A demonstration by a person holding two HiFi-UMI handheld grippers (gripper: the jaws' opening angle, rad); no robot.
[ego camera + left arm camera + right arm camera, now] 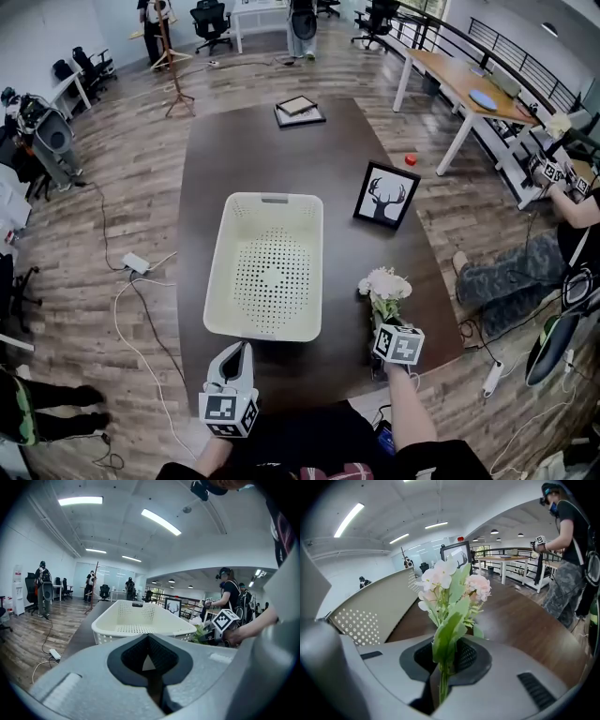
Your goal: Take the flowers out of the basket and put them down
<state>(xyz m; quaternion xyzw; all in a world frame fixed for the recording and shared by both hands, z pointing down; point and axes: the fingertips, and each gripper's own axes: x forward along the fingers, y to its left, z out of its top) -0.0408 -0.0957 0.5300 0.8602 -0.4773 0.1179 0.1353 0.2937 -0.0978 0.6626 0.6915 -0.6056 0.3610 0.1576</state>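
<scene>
Pale pink-and-white flower bunch (384, 285): out of the cream perforated plastic basket (219, 281), stems clamped in my right hand-held gripper (386, 326) over the dark wooden tabletop (272, 159). My left hand-held gripper (236, 360): jaws together, empty. Outstanding: setting down, release.

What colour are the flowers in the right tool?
The flowers are white and pale pink with green leaves, clearest in the right gripper view.
</scene>
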